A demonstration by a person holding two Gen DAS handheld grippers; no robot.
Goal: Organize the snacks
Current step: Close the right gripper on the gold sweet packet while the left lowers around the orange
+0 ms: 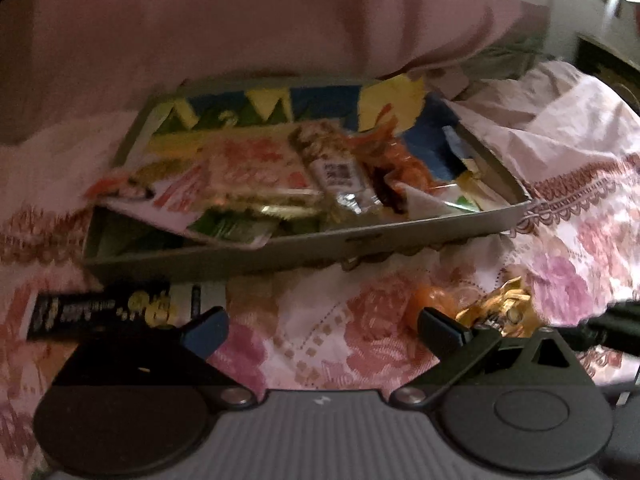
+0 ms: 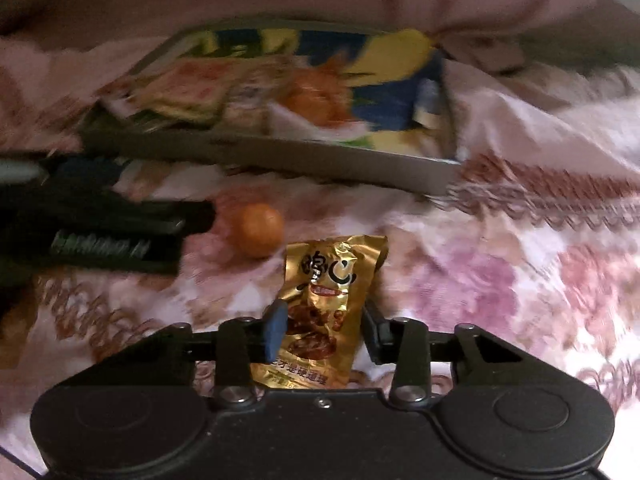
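Observation:
A shallow grey box (image 1: 304,246) holding several snack packets sits on the floral cloth; it also shows in the right wrist view (image 2: 304,160). My left gripper (image 1: 320,328) is open and empty in front of the box. A black packet (image 1: 108,312) lies by its left finger; an orange ball-shaped snack (image 1: 434,302) and a gold packet (image 1: 500,306) lie by its right finger. My right gripper (image 2: 324,332) is closed around the lower part of the gold packet (image 2: 332,280), which lies on the cloth. The orange snack (image 2: 258,230) lies just beyond it on the left.
The left gripper's body (image 2: 100,224) reaches in from the left of the right wrist view. A pink pillow or bedding (image 1: 240,20) rises behind the box. Crumpled white floral fabric (image 1: 560,128) lies to the right of the box.

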